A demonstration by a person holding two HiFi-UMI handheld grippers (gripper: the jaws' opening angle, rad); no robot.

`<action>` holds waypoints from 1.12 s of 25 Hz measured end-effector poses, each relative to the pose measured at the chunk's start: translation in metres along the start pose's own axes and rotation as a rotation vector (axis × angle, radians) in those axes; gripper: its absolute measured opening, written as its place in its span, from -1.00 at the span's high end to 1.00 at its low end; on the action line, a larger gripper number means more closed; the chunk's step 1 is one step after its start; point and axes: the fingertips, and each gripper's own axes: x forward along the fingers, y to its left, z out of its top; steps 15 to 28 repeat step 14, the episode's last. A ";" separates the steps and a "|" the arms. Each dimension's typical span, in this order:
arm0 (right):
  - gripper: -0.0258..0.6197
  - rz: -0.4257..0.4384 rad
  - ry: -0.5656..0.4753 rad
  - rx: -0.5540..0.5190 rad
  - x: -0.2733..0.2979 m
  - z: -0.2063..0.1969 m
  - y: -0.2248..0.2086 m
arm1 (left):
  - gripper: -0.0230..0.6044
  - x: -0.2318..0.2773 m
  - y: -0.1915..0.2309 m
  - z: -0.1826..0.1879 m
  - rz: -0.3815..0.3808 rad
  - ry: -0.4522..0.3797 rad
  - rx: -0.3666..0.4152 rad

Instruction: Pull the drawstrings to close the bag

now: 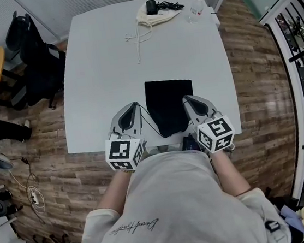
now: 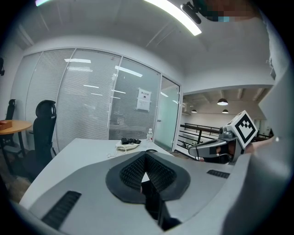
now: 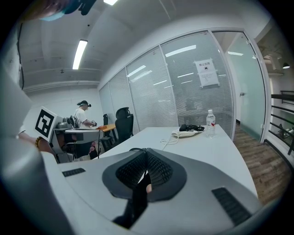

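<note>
Head view alone shows black bag (image 1: 170, 106) between left gripper (image 1: 135, 106) and right gripper (image 1: 185, 100); gripper views show fingers (image 2: 133, 172) clamped on drawstrings (image 1: 150, 123), both hands pointing slightly downward.

The near corners of the black bag (image 1: 169, 102) are covered in the head view by the left gripper (image 1: 132, 107) and the right gripper (image 1: 188, 100). In both gripper views the bag is hidden behind the gripper bodies. A dark strip (image 2: 154, 197) (image 3: 135, 202) is pinched between each pair of jaws, but drawstring cannot be told from cloth. The print on the notice (image 3: 206, 73) on the far glass wall is too small to be read.
</note>
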 end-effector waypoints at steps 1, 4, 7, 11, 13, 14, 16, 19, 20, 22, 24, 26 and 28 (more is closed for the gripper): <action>0.84 -0.001 -0.001 0.000 0.000 0.000 0.000 | 0.89 0.000 0.000 0.000 0.001 0.000 -0.001; 0.84 -0.004 -0.002 -0.001 -0.001 0.000 -0.001 | 0.89 -0.001 0.001 -0.001 0.001 -0.001 -0.002; 0.84 -0.008 -0.003 0.001 -0.001 0.000 -0.001 | 0.89 0.000 0.001 0.000 -0.001 0.000 -0.002; 0.84 -0.017 -0.003 0.008 -0.002 -0.002 -0.004 | 0.89 0.001 0.000 -0.001 -0.006 0.005 0.001; 0.84 -0.020 -0.003 0.008 -0.004 -0.002 -0.005 | 0.89 0.001 0.000 -0.002 -0.007 0.007 0.001; 0.84 -0.020 -0.002 0.008 -0.004 -0.003 -0.005 | 0.89 0.002 0.000 -0.002 -0.008 0.009 0.002; 0.84 -0.020 -0.002 0.008 -0.004 -0.003 -0.005 | 0.89 0.002 0.000 -0.002 -0.008 0.009 0.002; 0.84 -0.020 -0.002 0.008 -0.004 -0.003 -0.005 | 0.89 0.002 0.000 -0.002 -0.008 0.009 0.002; 0.84 -0.020 -0.002 0.008 -0.004 -0.003 -0.005 | 0.89 0.002 0.000 -0.002 -0.008 0.009 0.002; 0.84 -0.020 -0.002 0.008 -0.004 -0.003 -0.005 | 0.89 0.002 0.000 -0.002 -0.008 0.009 0.002; 0.84 -0.020 -0.002 0.008 -0.004 -0.003 -0.005 | 0.89 0.002 0.000 -0.002 -0.008 0.009 0.002; 0.84 -0.020 -0.002 0.008 -0.004 -0.003 -0.005 | 0.89 0.002 0.000 -0.002 -0.008 0.009 0.002; 0.84 -0.020 -0.002 0.008 -0.004 -0.003 -0.005 | 0.89 0.002 0.000 -0.002 -0.008 0.009 0.002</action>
